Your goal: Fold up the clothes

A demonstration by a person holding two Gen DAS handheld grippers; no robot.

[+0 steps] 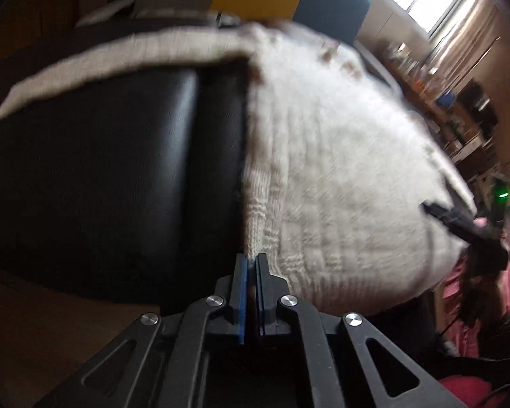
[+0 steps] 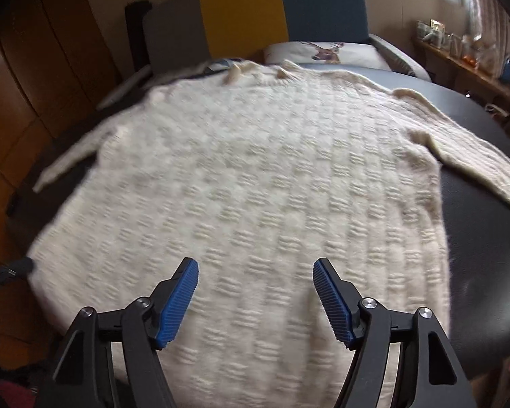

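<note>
The left tongs point(image 1: 252, 261) are sitting clenched on the lower left corner of the cream knitted sweater point(image 1: 323, 170), a nub of ribbed hem showing pinched between the blue pads — the left side seam is running straight away from them along the sweater's long axis. The right tongs point(image 2: 255, 301) are hanging released, jaws spread wide with nothing between them, low over the hem end of the same sweater point(image 2: 248, 176), whose basket-weave body is lying flat just beyond and below the blue pads point(image 2: 178, 302). The garment is lying spread face down or face up, I cannot tell which, on a black padded surface point(image 2: 486, 238), hem nearest, neckline farthest, its length pointing away from both hands. Seen from the left wrist, the right tongs point(image 1: 459, 219) are showing at the opposite hem corner, so each hand is standing nearest its own side. One sleeve point(image 2: 68, 159) is stretching out to the left and the other sleeve point(image 2: 476, 156) is trailing off to the right. Beyond the collar a deer-print cushion point(image 2: 326, 52) is resting against a yellow and teal headrest point(image 2: 282, 10). In my judgement the right tongs are needing to drop onto the hem edge right under them before any fold away from the hands — the knit is looking thick and likely to sag.
</note>
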